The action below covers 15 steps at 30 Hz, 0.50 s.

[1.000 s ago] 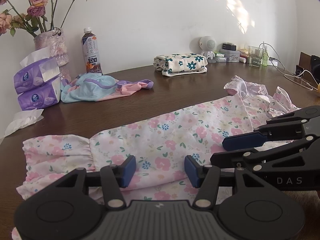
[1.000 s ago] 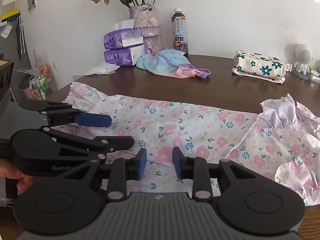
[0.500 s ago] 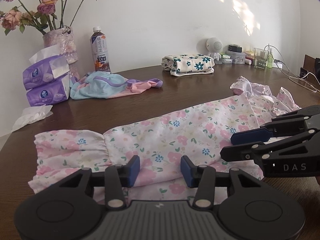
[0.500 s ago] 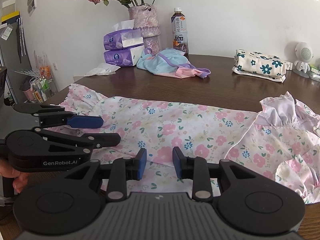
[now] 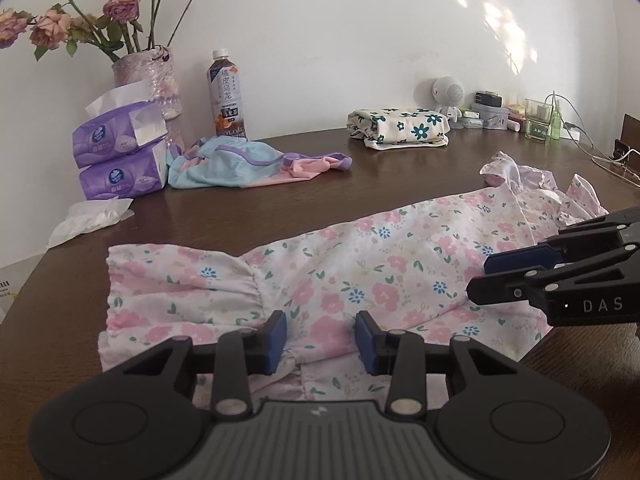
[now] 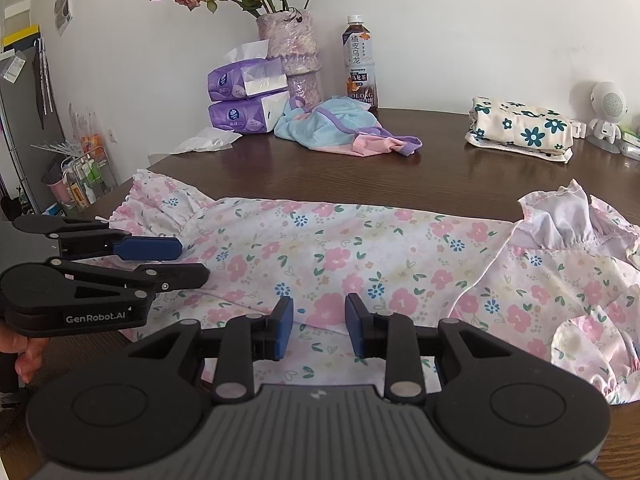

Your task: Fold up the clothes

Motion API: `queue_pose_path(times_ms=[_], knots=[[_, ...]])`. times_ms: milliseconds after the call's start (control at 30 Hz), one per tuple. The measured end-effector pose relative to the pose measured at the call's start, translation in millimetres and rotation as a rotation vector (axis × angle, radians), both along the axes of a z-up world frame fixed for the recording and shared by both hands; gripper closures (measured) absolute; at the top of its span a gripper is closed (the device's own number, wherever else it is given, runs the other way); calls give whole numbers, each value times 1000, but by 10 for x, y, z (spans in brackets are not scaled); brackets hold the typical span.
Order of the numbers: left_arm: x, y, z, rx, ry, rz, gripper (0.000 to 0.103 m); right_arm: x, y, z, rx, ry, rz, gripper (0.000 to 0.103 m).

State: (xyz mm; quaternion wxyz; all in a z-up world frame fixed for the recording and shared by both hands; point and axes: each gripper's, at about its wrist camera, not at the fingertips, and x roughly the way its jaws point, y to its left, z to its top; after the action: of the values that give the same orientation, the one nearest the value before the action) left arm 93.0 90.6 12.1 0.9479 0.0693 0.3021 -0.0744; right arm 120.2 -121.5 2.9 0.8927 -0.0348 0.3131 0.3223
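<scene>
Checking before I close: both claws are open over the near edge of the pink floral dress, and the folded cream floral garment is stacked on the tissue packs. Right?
Not quite. The folded cream floral garment lies by itself on the table, far right of the tissue packs, as the right wrist view shows. Both the left claw and right claw are open over the pink floral dress.
</scene>
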Motion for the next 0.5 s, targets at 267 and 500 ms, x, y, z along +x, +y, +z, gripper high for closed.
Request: queue_pose_path(times_ms=[267,500], knots=[[-117,77,12,11,-11,-2,66,24,0,-6,-4,-3,3,74],[-197,256,3,1,2,19,66,15,-3,-8,-6,-5,5,74]])
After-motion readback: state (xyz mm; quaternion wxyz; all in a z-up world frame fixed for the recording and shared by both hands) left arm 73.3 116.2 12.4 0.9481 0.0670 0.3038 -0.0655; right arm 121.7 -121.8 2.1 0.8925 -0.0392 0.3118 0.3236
